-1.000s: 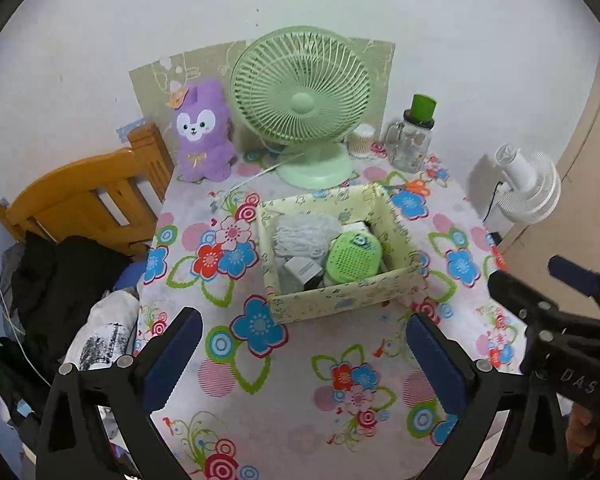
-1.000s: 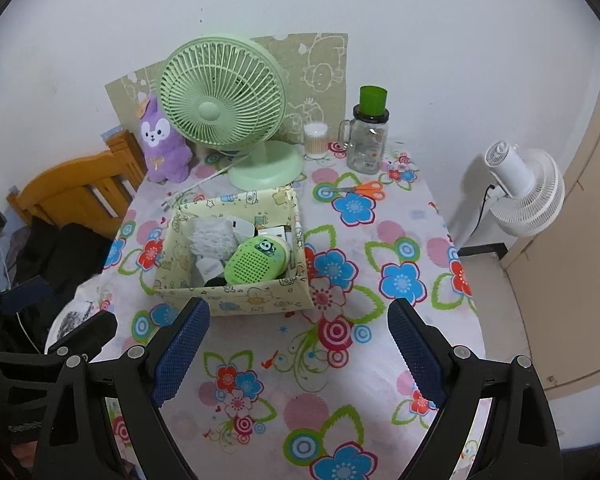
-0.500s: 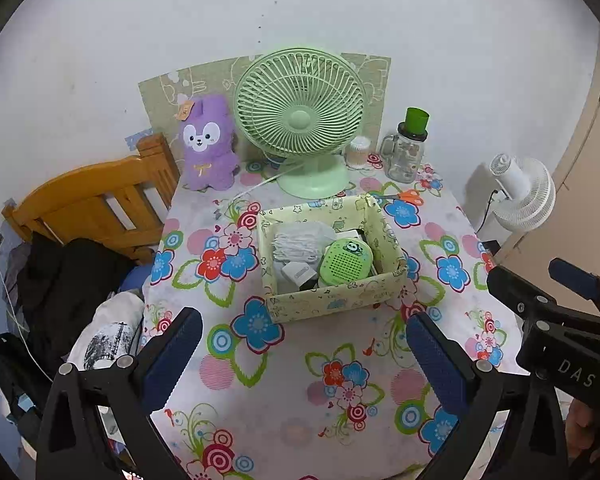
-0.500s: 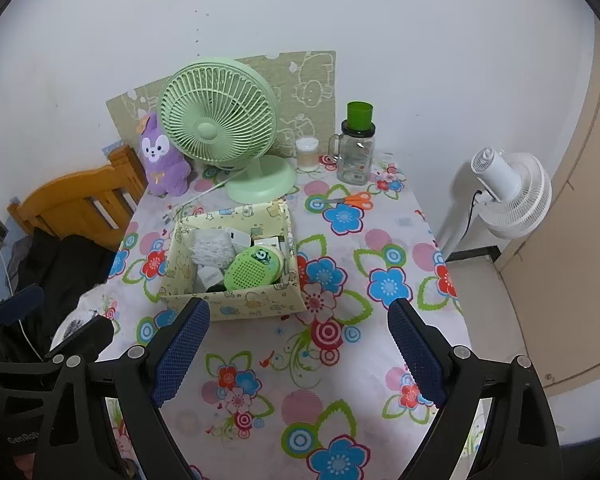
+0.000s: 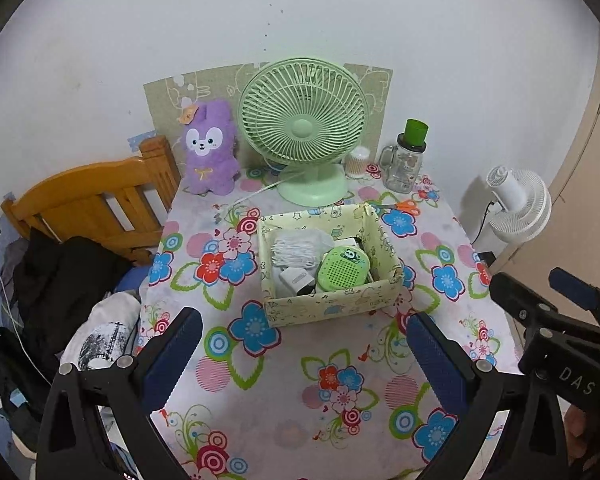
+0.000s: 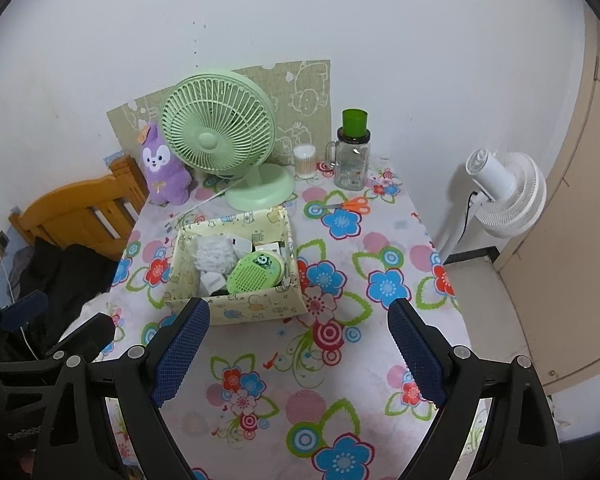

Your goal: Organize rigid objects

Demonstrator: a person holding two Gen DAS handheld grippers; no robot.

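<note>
**Entry: both tongs idle over the counter, box packed**

1. Left tongs (image 5: 300, 344) and right tongs (image 6: 300, 344): spread wide, holding nothing, poised above the near edge of the counter (image 5: 260, 420), which wears a flowered cloth.
2. Box (image 5: 332, 304), cream, patterned: straight ahead of both tongs, at mid-counter. Contents: green speaker (image 5: 342, 266), white charger (image 5: 294, 280), white coiled cable (image 5: 296, 250).
3. Scissors (image 6: 350, 205), orange-handled: beyond the box, ahead-right of the right tongs, loose on the cloth. We judge them the likeliest rigid item left to put away.
4. Handling note: we would bring the right tongs down flat over the handles, pinch across the joint, lift clear of the box wall and set them beside the speaker.
5. Far row: green fan (image 5: 302, 128), purple plush (image 5: 210, 148), glass jar (image 6: 352, 158).

Not legible: items beneath the speaker and cable; the scissor blades, faint against the cloth; the counter's near corners, masked by the tong frames.
</note>
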